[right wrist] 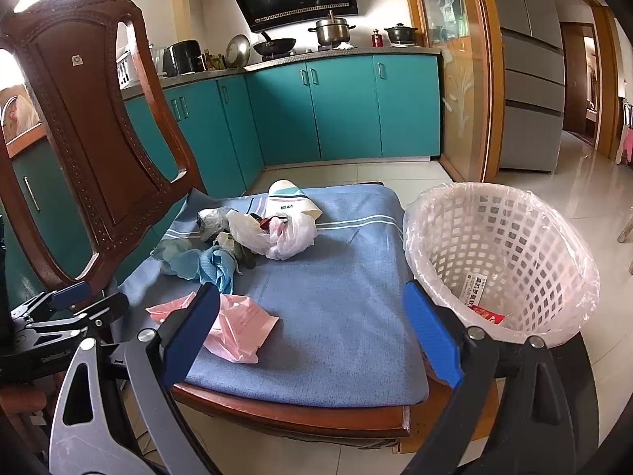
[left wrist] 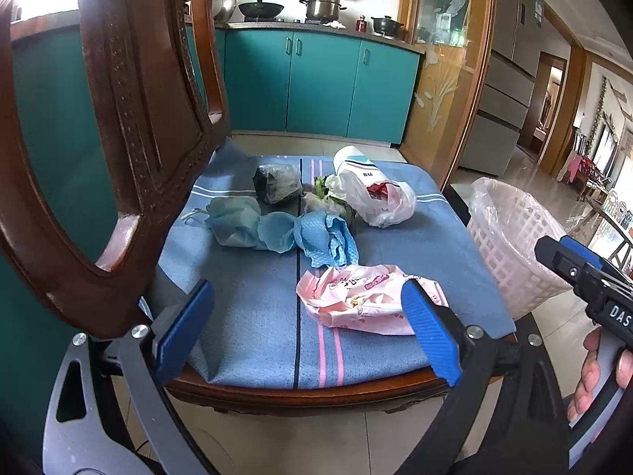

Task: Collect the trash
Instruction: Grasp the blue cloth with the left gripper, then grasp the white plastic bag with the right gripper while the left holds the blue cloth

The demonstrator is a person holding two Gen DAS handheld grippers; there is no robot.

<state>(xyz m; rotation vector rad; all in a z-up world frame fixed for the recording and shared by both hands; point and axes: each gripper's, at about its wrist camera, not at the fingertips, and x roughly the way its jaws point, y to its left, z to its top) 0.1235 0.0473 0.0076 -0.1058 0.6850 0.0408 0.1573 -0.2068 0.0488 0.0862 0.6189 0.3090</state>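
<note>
Trash lies on a chair's blue cloth seat [left wrist: 253,316]. Nearest is a crumpled pink wrapper [left wrist: 356,301] [right wrist: 237,328]. Behind it lie blue cloths [left wrist: 277,229] [right wrist: 213,261], a dark wad in clear plastic [left wrist: 277,184], a white plastic bag [left wrist: 379,198] [right wrist: 277,233] and a paper cup on its side [left wrist: 352,160] [right wrist: 289,198]. A white lattice bin [right wrist: 502,253] [left wrist: 510,237] with a liner stands right of the seat, wrappers inside. My left gripper [left wrist: 308,332] is open at the seat's front edge, its right pad [left wrist: 429,330] against the pink wrapper. My right gripper [right wrist: 312,332] is open over the seat's front right.
The chair's carved wooden back [left wrist: 130,118] [right wrist: 87,130] rises at the left. Teal kitchen cabinets [right wrist: 340,107] with pots on the counter stand behind. A grey refrigerator [right wrist: 530,67] and a doorway are at the right. A hand [left wrist: 593,376] holds the right gripper's handle.
</note>
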